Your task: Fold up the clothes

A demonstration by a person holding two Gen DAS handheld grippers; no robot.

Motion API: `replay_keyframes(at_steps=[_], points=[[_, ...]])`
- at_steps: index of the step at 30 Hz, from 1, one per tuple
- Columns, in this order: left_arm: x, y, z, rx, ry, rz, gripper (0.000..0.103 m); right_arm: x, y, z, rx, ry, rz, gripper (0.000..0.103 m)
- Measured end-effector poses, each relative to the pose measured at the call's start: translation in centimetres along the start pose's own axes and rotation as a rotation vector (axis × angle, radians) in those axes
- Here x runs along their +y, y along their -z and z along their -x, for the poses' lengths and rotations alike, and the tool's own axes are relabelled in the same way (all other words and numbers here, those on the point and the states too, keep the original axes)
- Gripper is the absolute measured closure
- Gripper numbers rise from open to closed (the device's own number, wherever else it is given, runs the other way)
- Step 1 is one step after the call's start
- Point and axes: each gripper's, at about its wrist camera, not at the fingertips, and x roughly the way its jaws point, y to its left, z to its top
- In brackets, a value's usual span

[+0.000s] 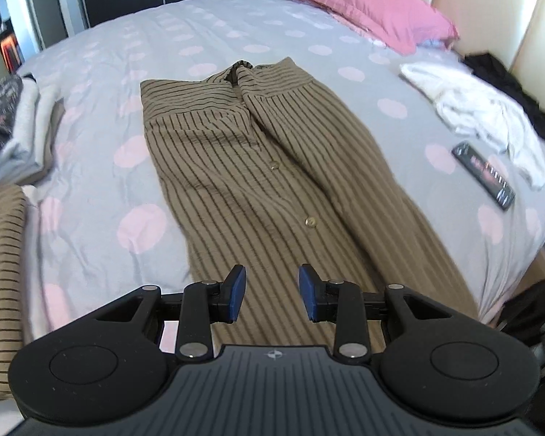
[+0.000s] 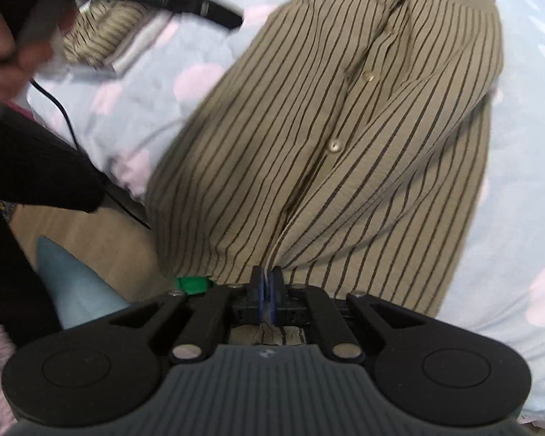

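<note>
Soft, even daylight, fairly bright; faint shadow on the striped shirt (image 1: pixel 258 167) under the hand-held gripper (image 1: pixel 271 298). Strong fisheye bending and dark corners in both views. Right wrist view motion-blurred, worst at the hand (image 2: pixel 7 36) top left.

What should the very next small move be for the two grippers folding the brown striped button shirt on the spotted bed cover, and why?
Probably close the left gripper on the hem of the brown striped button shirt. Its jaws stand open just above the cloth with nothing between them, while the right gripper already pinches the hem's other part; both corners held would let the hem be lifted evenly.
</note>
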Motion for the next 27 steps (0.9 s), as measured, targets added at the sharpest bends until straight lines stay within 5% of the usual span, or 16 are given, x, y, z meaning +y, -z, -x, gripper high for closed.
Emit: replay_keyframes(at_steps=[7, 17, 20, 27], points=[[1.2, -4.1, -2.7, 0.017, 0.074, 0.029, 0.073, 0.2, -0.3, -2.2, 0.056, 0.072, 0.103, 0.099], [0.4, -11.2, -11.1, 0.106, 0.175, -0.055, 0.072, -0.7, -0.7, -4.9, 0.125, 0.152, 0.155, 0.094], [0.4, -12.4, -14.0, 0.117, 0.181, -0.033, 0.061, -1.2, -0.8, -5.9, 0.155, 0.145, 0.146, 0.094], [1.8, -14.0, -19.7, 0.152, 0.223, 0.069, 0.061, -1.6, -1.5, -6.6, 0.191, 0.133, 0.163, 0.094]])
